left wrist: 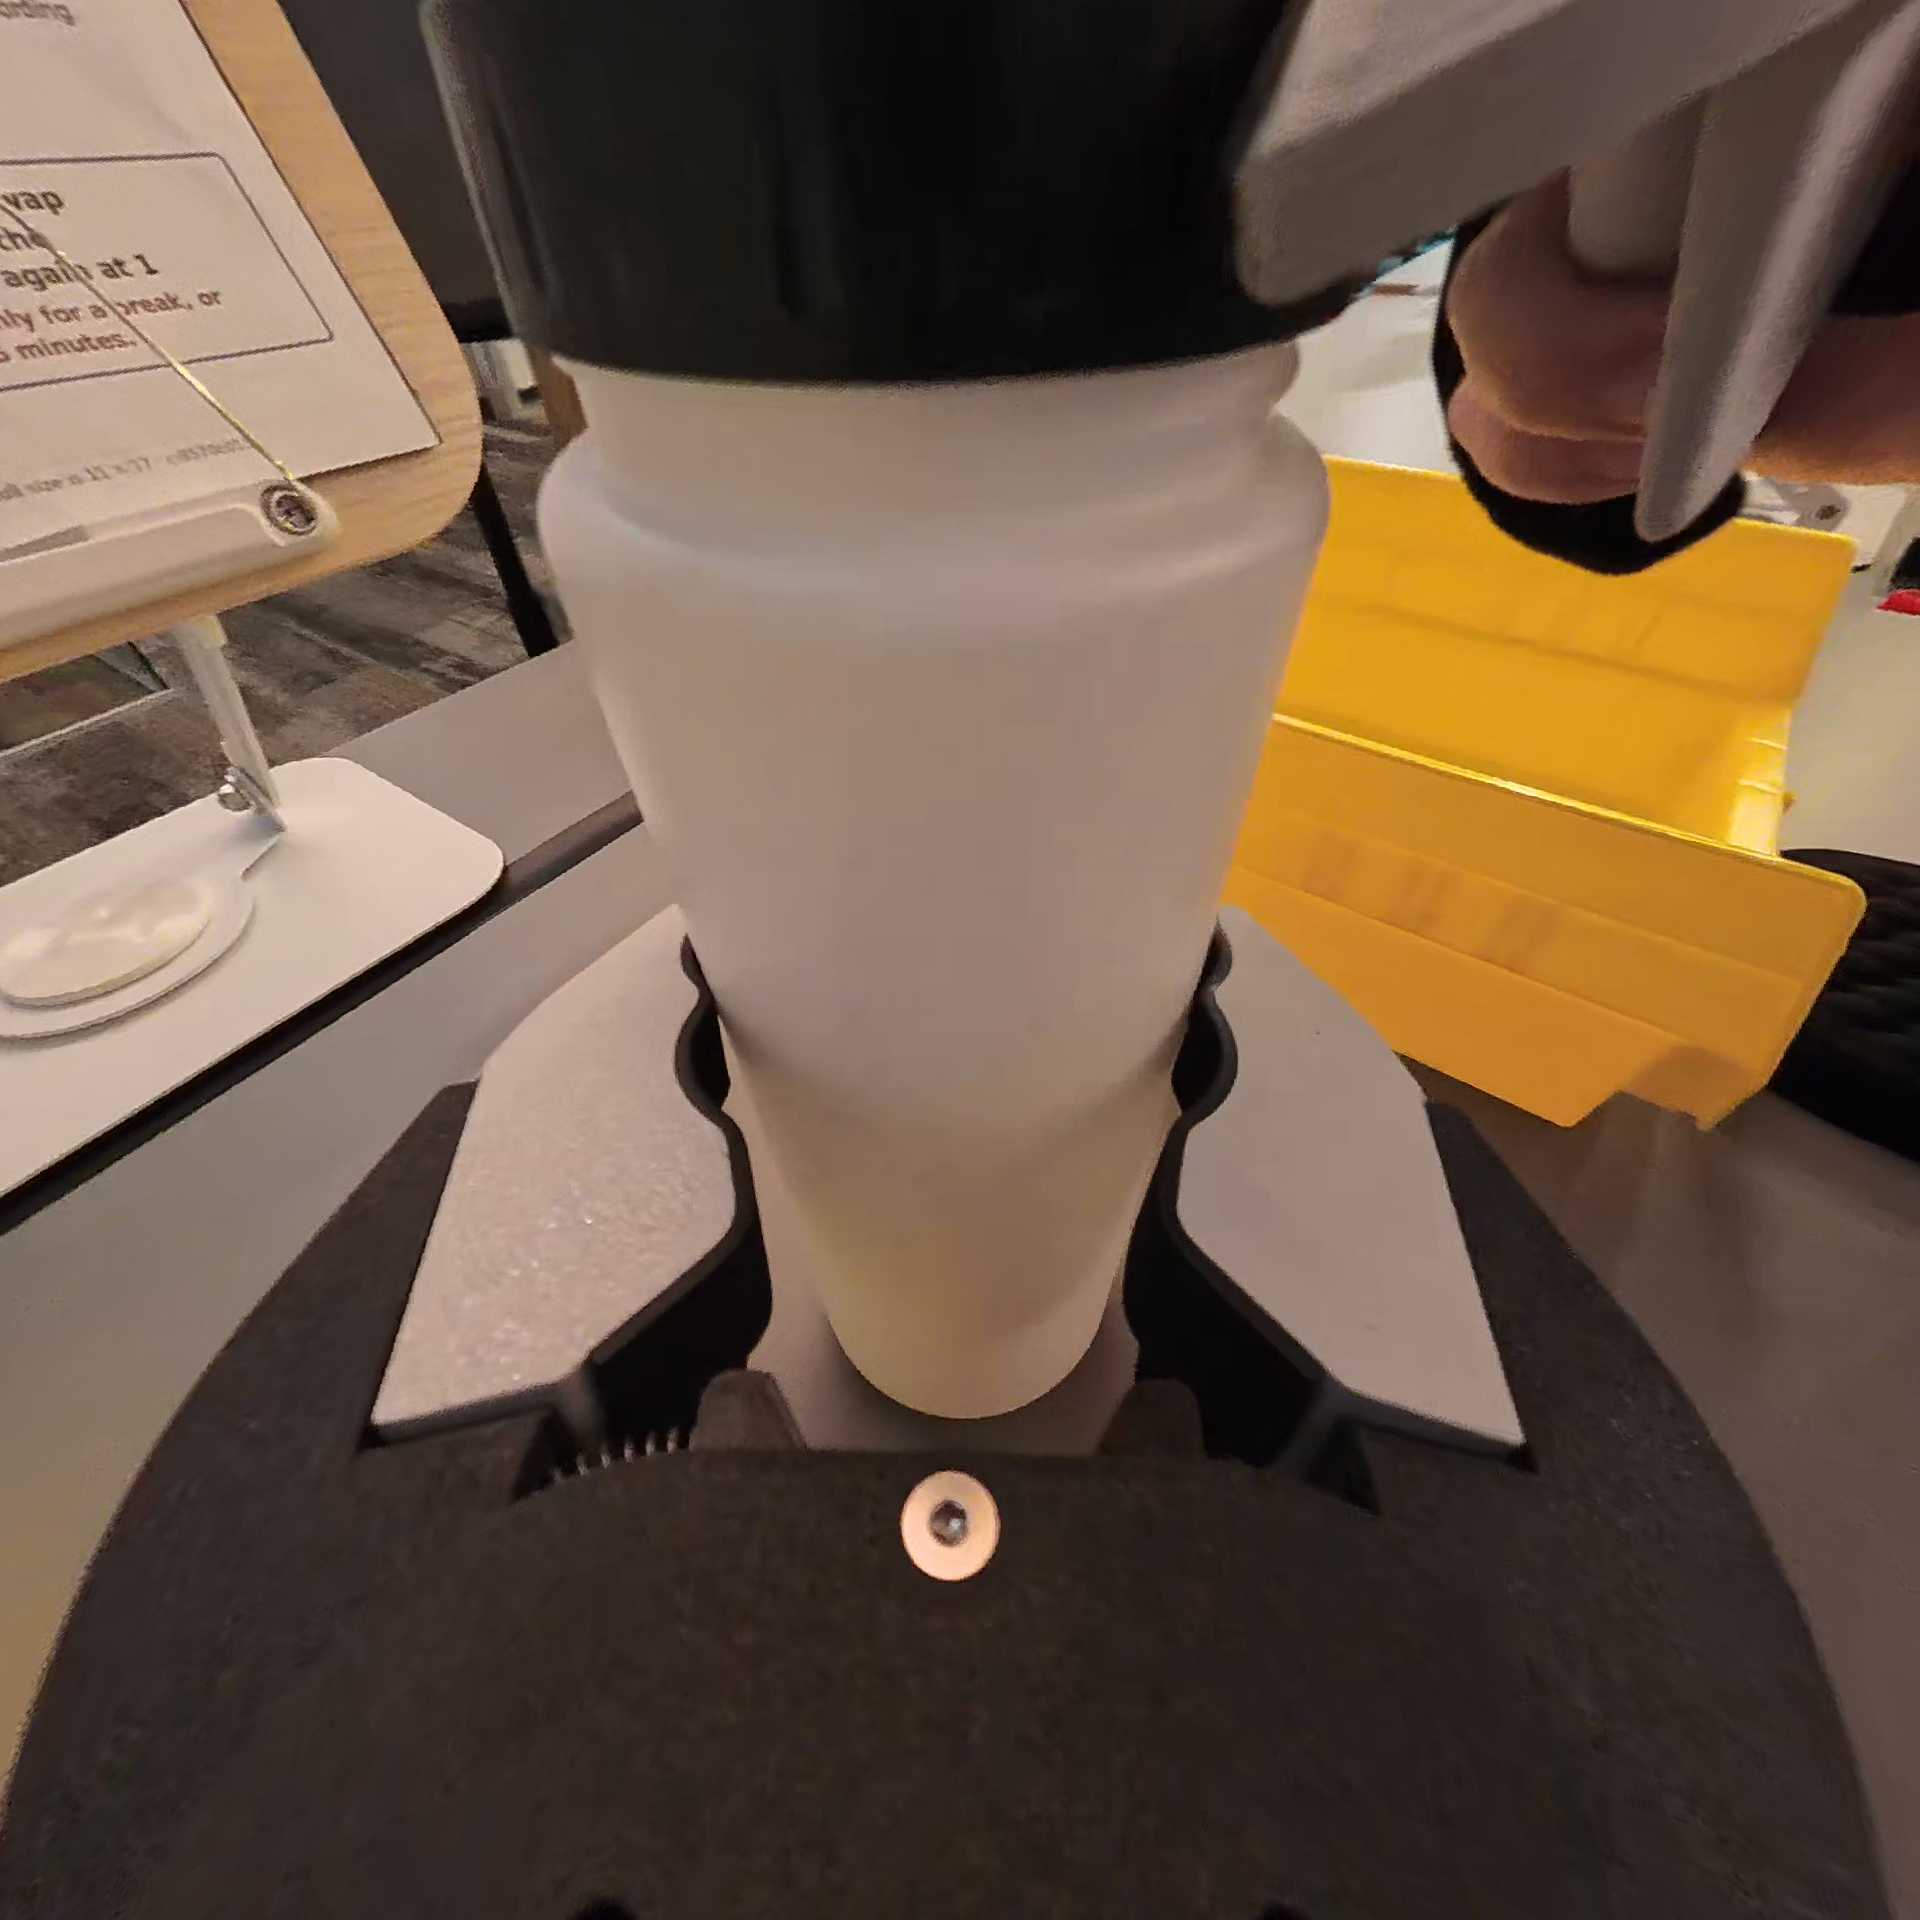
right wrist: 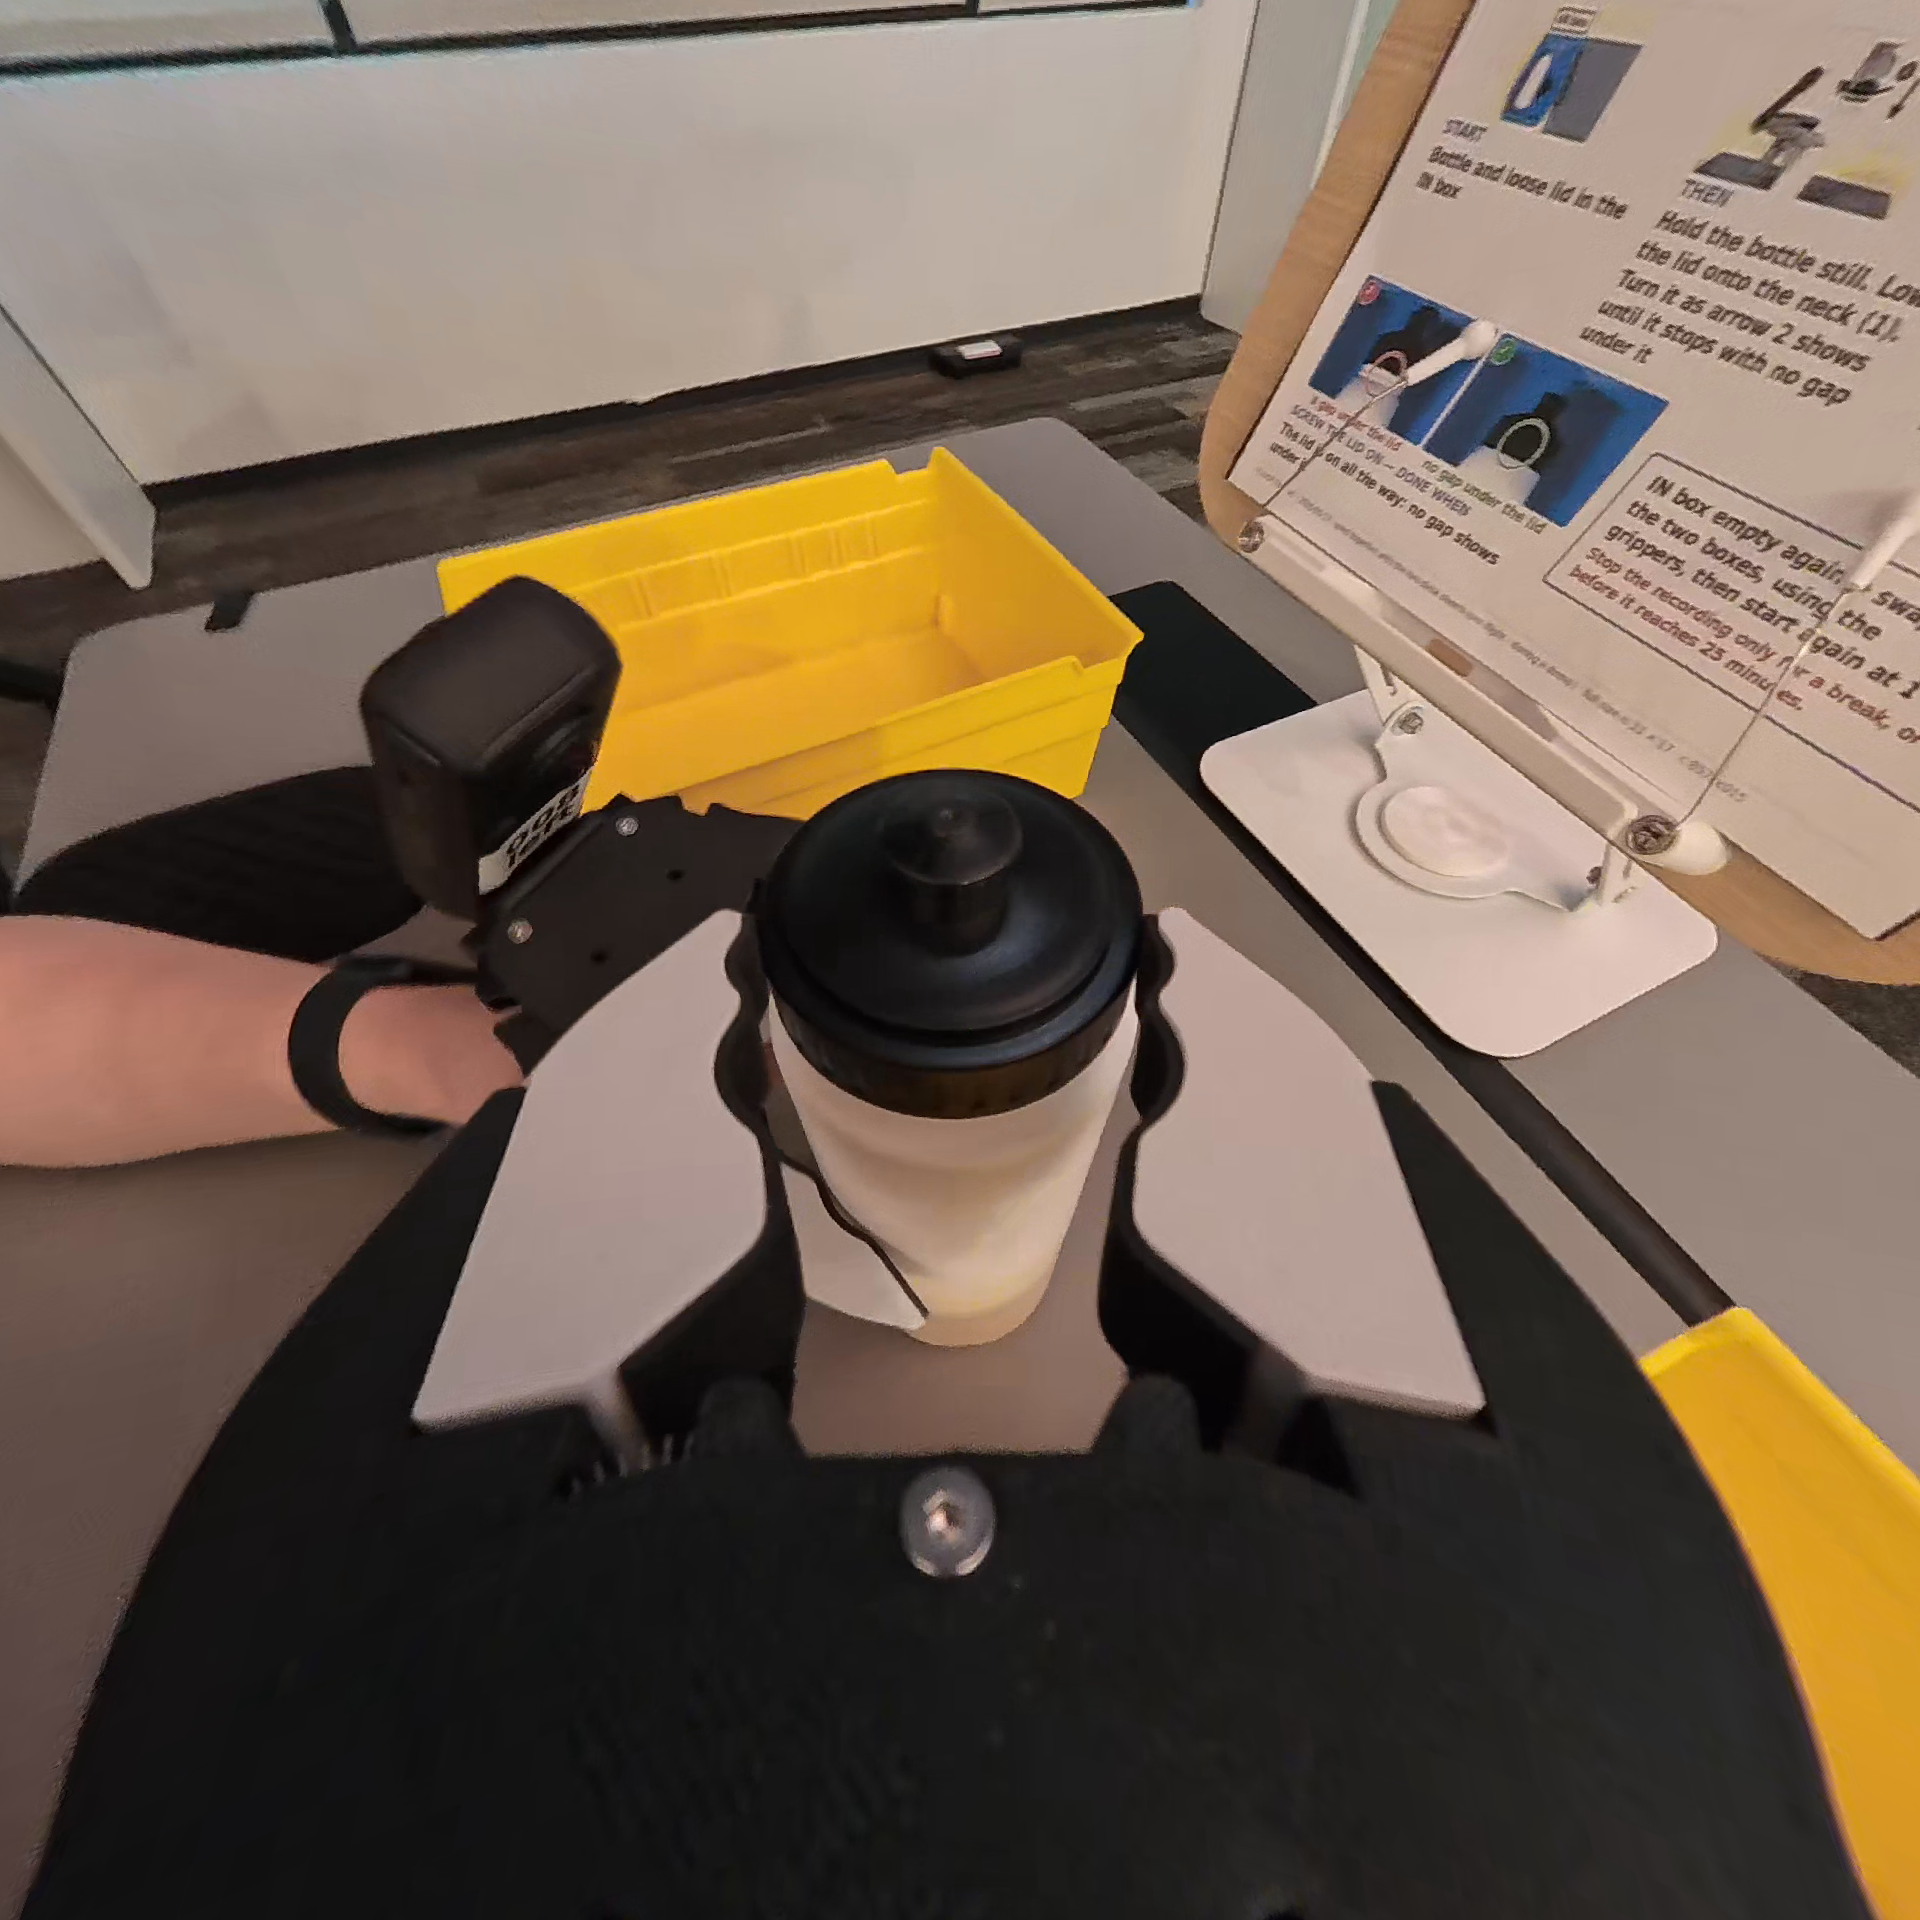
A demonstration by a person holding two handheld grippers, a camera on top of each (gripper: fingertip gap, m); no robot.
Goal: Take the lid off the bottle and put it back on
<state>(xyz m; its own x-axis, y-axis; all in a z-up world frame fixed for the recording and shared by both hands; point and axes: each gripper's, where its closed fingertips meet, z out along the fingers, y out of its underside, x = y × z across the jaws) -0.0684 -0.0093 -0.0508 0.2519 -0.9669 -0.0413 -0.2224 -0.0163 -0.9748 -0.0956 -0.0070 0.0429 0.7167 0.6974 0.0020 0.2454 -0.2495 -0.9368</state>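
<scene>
The left gripper is clamped on the body of the white squeeze bottle, its scalloped pads pressed into both sides low down; I judge this steadies the bottle upright on the grey table so that it cannot spin. Above that grip, the right gripper straddles the black screw lid, its pads set against the lid's ribbed rim on either side, apparently closed on it for turning. The lid sits on the neck with threads showing beneath its skirt in the left wrist view, so it is not fully seated. Whether it is coming off or going on, I cannot tell.

Beyond the right gripper lies an open yellow bin, with nothing visible inside. To its right stands an instruction board on a white stand. Neither crowds the bottle; only the two grippers themselves work close together.
</scene>
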